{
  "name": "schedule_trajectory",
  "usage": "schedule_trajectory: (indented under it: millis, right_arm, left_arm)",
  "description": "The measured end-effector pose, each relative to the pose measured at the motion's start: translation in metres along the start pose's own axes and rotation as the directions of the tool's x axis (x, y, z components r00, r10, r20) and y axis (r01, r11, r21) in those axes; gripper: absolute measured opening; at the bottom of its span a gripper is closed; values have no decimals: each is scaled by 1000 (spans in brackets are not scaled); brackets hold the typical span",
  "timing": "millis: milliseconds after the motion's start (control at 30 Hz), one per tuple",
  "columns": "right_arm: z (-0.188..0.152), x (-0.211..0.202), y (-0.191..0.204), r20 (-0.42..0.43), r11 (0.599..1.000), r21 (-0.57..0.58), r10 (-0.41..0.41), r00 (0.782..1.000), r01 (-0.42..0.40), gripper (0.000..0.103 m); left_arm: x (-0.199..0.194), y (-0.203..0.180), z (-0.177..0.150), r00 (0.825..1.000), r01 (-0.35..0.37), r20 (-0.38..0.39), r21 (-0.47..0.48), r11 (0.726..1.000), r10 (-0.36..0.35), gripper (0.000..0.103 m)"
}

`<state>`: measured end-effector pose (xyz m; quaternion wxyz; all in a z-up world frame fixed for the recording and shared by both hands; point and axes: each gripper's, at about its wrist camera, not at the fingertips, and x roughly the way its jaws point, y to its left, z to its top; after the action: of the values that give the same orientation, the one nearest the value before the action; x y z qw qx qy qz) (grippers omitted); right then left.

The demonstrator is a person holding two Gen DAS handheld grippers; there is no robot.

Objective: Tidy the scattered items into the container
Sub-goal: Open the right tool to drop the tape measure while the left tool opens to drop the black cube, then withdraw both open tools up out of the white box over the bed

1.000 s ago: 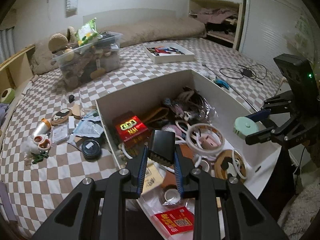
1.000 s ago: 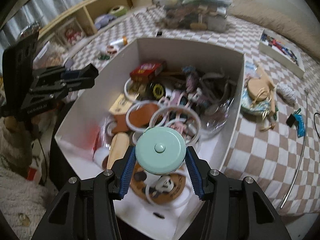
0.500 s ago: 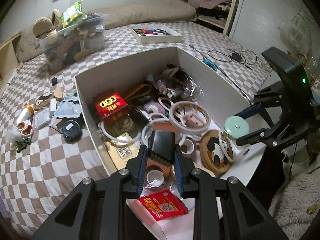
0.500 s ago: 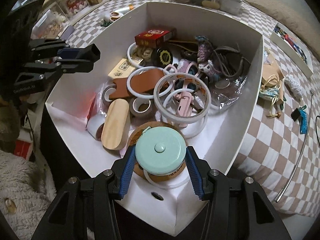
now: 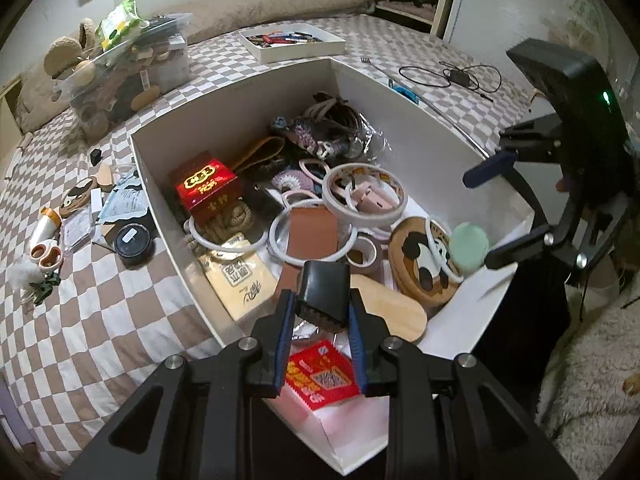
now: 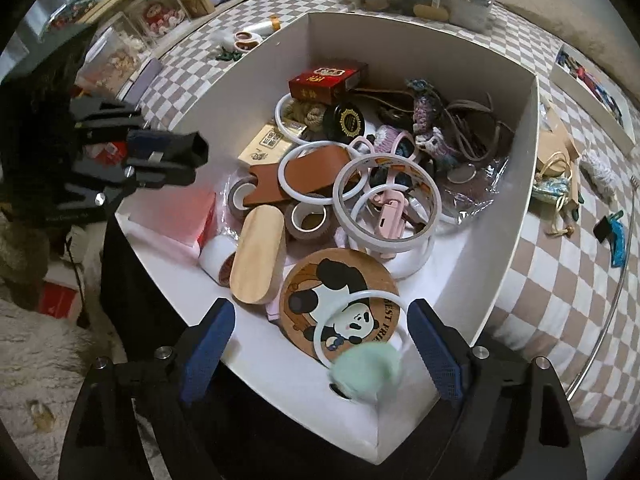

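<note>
Left wrist view: your left tongs at bottom centre grip a black block, its long axis pointing away along the fingers, hanging over the near end of the white box, above the wooden oval.

Right wrist view: your right tongs have just been opening and stand wide; the mint round case sits blurred between the pads, untouched, by the panda coaster at the box's near corner.

Left claw is clamped tight; right claw has just been opening, jaws wide.
</note>
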<state>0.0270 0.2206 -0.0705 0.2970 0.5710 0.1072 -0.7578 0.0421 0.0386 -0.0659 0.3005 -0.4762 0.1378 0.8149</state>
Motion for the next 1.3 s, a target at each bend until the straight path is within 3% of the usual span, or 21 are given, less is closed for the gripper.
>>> schedule_trajectory:
  millis: [400,467,533,1300]
  right_arm:
    - [3,-4,3,50,999,12,34,998,-34,88]
    - [4,-6,2,59,999,18,36,998,-38,88]
    - [4,-7,1,63,999,23,40,997,-41,88]
    - [5,-14,2,102,998,31,56,993,-59,88]
  left_arm:
    - [-8,-8,-6,998,0,-57,37,999,2,26]
    - [-11,-7,-6,998,8,-56,25,1000,-6,32]
    - [-14,-7,-7,998,-8,-55,30,1000,9,46]
    - [-20,-4,-9,998,-41,-47,14,999,42,46]
